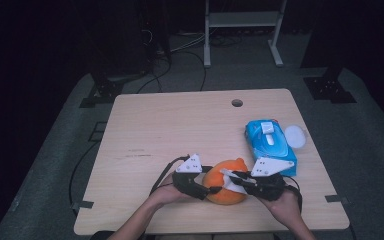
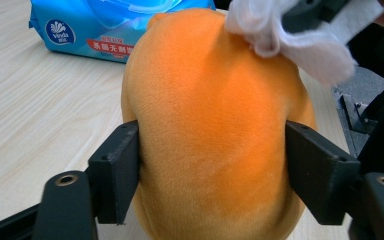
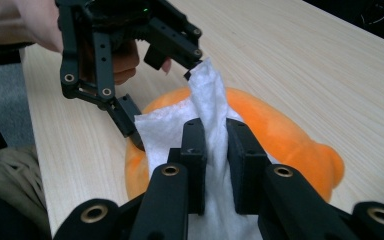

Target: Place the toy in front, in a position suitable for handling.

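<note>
Wooden table (image 1: 155, 135), mid-wipe: my left gripper (image 2: 212, 170) clamps the orange plush toy (image 2: 210, 125), right gripper (image 3: 215, 165) pinches a wet wipe (image 3: 207, 107) (next: steady rubbing strokes across it).

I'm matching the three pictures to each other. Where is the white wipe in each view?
High view: white wipe low centre, on the orange plush toy.
Left gripper view: top right, over the toy.
Right gripper view: centre, pinched in the right gripper.
Shared landmark: the orange toy.

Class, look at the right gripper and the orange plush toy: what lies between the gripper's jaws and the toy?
A white wipe: the right gripper pinches it and it drapes onto the orange plush toy, clearest in the right gripper view.
</note>
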The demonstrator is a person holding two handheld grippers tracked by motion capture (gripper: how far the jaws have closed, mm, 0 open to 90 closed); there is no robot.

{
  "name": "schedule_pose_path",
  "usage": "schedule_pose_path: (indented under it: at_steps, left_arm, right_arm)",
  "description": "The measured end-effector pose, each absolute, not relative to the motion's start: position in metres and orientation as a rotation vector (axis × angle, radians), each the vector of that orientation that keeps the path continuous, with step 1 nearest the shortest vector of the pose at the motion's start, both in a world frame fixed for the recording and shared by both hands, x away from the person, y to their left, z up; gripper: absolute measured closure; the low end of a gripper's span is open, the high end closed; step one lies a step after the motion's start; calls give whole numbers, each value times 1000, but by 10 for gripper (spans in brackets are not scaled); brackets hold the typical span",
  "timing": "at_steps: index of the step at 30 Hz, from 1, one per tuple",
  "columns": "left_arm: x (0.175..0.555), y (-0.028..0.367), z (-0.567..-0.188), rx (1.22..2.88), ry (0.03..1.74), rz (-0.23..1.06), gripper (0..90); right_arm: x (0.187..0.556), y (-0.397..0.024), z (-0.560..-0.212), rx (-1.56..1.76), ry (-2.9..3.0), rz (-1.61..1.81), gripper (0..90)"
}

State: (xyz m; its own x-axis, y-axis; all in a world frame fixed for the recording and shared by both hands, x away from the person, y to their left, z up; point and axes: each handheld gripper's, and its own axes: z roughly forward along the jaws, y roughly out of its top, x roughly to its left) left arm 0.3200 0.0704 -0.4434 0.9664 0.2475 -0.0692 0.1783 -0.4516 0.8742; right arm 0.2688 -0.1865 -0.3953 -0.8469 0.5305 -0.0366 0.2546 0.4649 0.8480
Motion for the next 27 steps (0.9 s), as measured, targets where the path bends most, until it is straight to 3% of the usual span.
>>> schedule_pose_path:
  at_steps: [10, 14, 18, 20, 27]
  left_arm:
    - [321, 71, -444, 2045, 296, 72, 285]
    - [324, 69, -439, 2030, 336, 24, 136]
    - [323, 66, -436, 2026, 347, 19, 102]
    - [323, 67, -437, 2029, 345, 21, 105]
    - [320, 70, -441, 2045, 312, 57, 286]
  right_arm:
    - [291, -220, -404, 890, 2369, 1351, 784]
    - [288, -217, -404, 876, 2383, 1348, 784]
    - [281, -207, -399, 825, 2389, 1355, 784]
    - [277, -201, -397, 789, 2395, 1361, 783]
    - [275, -195, -396, 755, 2406, 1357, 784]
